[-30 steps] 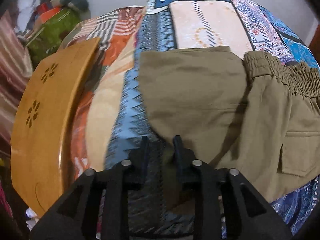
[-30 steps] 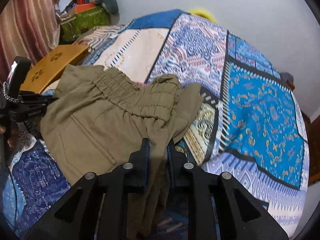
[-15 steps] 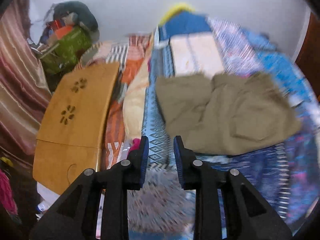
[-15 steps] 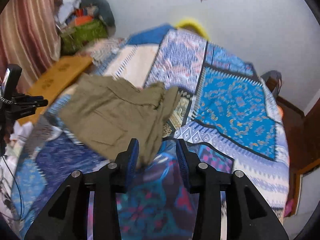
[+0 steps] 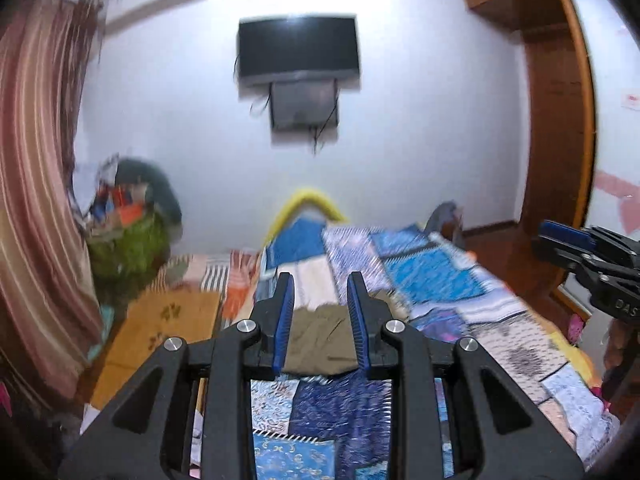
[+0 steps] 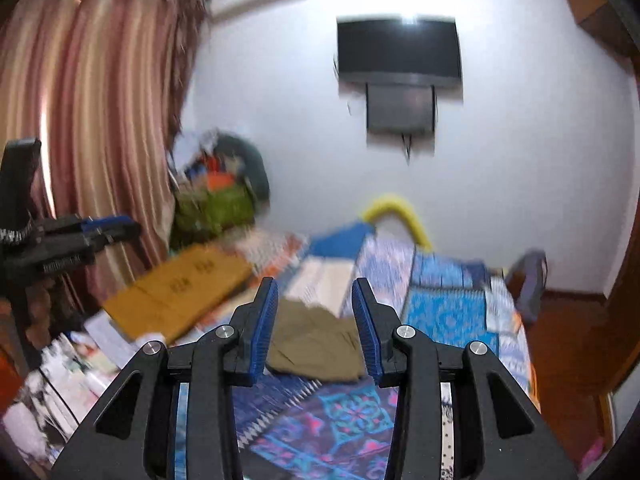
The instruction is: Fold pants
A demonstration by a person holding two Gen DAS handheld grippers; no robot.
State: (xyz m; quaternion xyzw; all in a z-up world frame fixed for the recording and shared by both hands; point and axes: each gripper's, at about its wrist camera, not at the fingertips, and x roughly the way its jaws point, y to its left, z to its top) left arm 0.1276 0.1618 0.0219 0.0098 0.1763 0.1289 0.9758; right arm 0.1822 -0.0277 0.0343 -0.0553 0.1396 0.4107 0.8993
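Lying folded on bedspread (image 6: 352, 412), pants (image 6: 316, 344)

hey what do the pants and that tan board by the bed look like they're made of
Pants: matte olive woven cloth, probably cotton twill; it lies in soft folds on the bedspread without shine. Board: smooth tan wood or bamboo, judging by its flat, stiff shape and warm colour with small cut-out marks; blur hides any grain.

I see the pants (image 5: 318, 340) lying on the bed (image 5: 436, 276), and I place everything else from them. Left of the pants, a board (image 5: 160, 328) rests on the bed's edge. Behind the pants, the TV (image 5: 298, 50) hangs on the far wall. My left claw (image 5: 320, 320) and right claw (image 6: 314, 326) hover apart from the pants, nearer me.
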